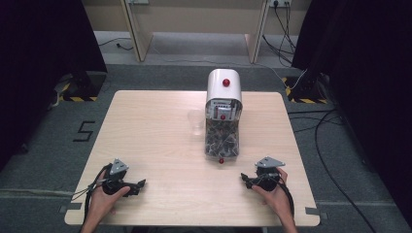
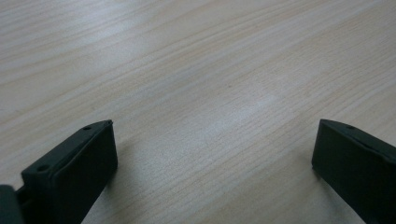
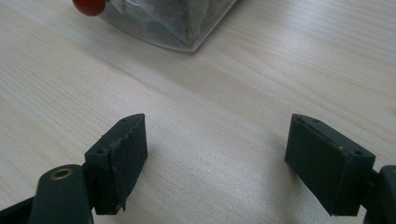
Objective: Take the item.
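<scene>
1. Near the left of the table's (image 1: pixel 145 126) front edge, the left gripper (image 1: pixel 141 184) rests low on the bare wood in a person's hand, tips pointing toward the table's middle. In the left gripper view its two black jaws stand wide apart with only wood grain between them; it holds nothing.

2. Further right, a clear plastic cup (image 1: pixel 196 121) stands upright and looks empty, just beside the left wall of the dispenser.

3. Right of centre stands the dispenser (image 1: pixel 223 114): a white rounded hood at the far end with a red button (image 1: pixel 226 82) on top, and a clear bin of dark pieces running toward the person. Its long axis runs from far to near. A small red knob (image 1: pixel 221 160) sits at its near end.

4. At the right, the right gripper (image 1: pixel 246 178) lies on the table in the other hand, jaws spread wide and empty. In the right gripper view the red knob (image 3: pixel 89 5) and the bin's clear corner (image 3: pixel 187 28) lie ahead and to the left of the jaws.

5. Judged from this layout, the right gripper is nearer the knob; the cup lies well ahead of the left one and to its right.
</scene>
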The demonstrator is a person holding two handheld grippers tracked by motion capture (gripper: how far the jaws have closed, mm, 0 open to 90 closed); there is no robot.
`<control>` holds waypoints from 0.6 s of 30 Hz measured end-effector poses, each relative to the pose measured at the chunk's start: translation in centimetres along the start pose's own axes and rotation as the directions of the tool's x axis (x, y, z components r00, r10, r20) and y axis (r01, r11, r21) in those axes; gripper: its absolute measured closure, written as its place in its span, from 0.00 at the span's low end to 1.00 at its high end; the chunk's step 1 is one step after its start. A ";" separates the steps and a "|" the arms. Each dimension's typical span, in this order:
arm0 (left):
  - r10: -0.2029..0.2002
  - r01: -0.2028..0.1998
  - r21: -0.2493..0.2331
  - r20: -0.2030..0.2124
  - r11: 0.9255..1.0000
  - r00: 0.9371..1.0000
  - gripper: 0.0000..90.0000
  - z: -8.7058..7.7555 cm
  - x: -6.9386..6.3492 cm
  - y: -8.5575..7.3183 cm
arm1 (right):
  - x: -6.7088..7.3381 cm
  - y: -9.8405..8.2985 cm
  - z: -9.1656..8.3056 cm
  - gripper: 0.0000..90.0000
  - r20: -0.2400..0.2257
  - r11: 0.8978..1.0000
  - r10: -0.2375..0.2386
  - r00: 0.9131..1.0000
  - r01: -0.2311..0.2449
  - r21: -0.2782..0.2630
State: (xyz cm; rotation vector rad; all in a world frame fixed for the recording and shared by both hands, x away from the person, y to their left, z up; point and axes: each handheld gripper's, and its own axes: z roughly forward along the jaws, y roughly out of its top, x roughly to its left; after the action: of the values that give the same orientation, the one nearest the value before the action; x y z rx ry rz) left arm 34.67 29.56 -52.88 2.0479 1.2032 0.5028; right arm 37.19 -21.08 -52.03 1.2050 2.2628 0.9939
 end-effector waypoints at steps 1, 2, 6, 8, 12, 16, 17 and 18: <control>0.000 0.000 0.000 0.000 1.000 1.000 0.00 0.0 0.0 0.0 | 0.0 0.0 0.0 0.25 0.001 1.000 0.001 1.000 -0.001 -0.001; 0.000 0.000 0.000 0.000 1.000 1.000 0.00 0.0 0.0 0.0 | 0.0 0.0 0.0 0.25 0.001 1.000 0.001 1.000 -0.001 -0.001; 0.000 0.000 0.000 -0.002 1.000 1.000 0.00 0.0 0.0 0.0 | -0.1 0.0 0.0 0.26 0.006 1.000 0.006 1.000 -0.006 -0.003; 0.000 0.000 0.000 -0.002 1.000 1.000 0.00 0.0 0.0 0.0 | -0.1 0.0 -0.1 0.28 0.009 1.000 0.012 1.000 -0.012 -0.005; 0.002 -0.002 0.001 -0.002 1.000 1.000 0.00 -0.1 0.0 0.0 | -0.4 -0.1 -0.3 0.34 0.012 1.000 0.025 1.000 -0.025 -0.019; 0.002 -0.002 0.001 -0.003 1.000 1.000 0.00 -0.1 0.0 0.0 | -0.9 -0.2 -0.5 0.35 0.007 0.998 0.045 0.999 -0.044 -0.051; 0.002 -0.002 0.001 -0.002 1.000 1.000 0.00 -0.1 0.0 0.0 | -1.1 -0.1 -0.7 0.38 -0.009 0.995 0.063 0.998 -0.063 -0.081; 0.002 -0.002 0.001 -0.002 1.000 1.000 0.00 -0.1 0.0 0.0 | -1.1 0.0 -0.8 0.39 -0.005 0.994 0.052 0.999 -0.053 -0.095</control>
State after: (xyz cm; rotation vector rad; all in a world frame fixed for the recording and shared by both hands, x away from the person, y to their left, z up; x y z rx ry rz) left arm 34.61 29.60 -52.87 2.0502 1.2035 0.5053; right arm 37.27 -22.36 -51.48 1.2290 2.1701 1.1103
